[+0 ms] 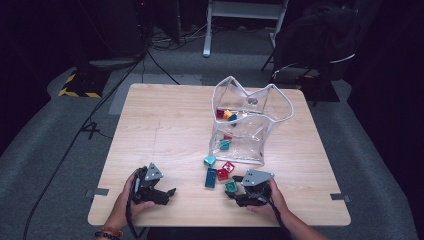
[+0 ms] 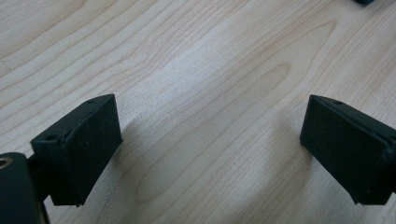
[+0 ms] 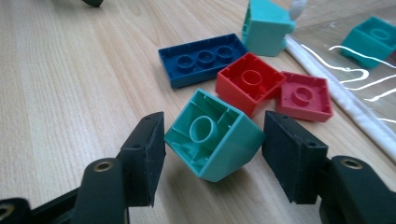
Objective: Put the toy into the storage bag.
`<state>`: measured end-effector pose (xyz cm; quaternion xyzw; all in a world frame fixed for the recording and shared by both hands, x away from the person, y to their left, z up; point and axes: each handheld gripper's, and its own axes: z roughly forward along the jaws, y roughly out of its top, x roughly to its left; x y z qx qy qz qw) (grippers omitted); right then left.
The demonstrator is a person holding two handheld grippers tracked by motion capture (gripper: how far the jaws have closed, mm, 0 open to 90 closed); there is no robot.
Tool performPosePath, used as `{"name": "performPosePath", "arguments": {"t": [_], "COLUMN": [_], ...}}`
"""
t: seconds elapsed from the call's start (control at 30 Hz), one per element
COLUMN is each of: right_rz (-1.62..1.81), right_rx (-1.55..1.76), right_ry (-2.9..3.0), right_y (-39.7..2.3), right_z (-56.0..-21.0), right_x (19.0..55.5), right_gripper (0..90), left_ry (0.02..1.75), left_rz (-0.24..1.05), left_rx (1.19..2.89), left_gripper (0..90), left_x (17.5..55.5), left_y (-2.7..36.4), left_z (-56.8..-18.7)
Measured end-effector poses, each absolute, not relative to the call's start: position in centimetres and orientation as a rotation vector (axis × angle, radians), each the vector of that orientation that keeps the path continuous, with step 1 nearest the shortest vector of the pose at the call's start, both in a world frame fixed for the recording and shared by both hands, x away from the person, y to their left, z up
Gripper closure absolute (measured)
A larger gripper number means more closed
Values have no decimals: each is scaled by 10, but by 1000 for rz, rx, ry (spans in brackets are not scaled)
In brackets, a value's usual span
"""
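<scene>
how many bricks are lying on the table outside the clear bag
5: a teal brick between the right gripper's jaws, a blue brick, a red brick, a pink brick, and a light teal brick by the bag's edge.

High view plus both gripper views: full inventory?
Light wooden table: 1, centre.
Clear plastic bag with white trim: 1, table's far right, mouth open.
Toy bricks inside the bag: several, red, orange, teal; exact count unclear.
Teal square brick: 1, tilted, between right gripper's jaws.
Dark blue long brick: 1, loose.
Red square bricks: 2, beside blue one.
Teal brick by the bag's edge: 1.
Left gripper: open, nothing between jaws.
Right gripper: open around teal brick.
</scene>
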<state>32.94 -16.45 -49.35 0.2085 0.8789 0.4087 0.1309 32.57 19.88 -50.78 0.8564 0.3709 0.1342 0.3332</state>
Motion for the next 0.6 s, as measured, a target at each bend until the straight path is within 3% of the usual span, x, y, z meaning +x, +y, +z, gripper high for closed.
{"name": "performPosePath", "arguments": {"t": [0.6], "right_rz": [1241], "right_rx": [671], "right_ry": [2429], "right_y": [-202], "right_z": [-470], "right_x": [336], "right_gripper": [405], "left_ry": [968], "left_rz": [349], "left_rx": [2237], "left_gripper": [56], "left_x": [326], "left_y": [199], "left_z": [-508]}}
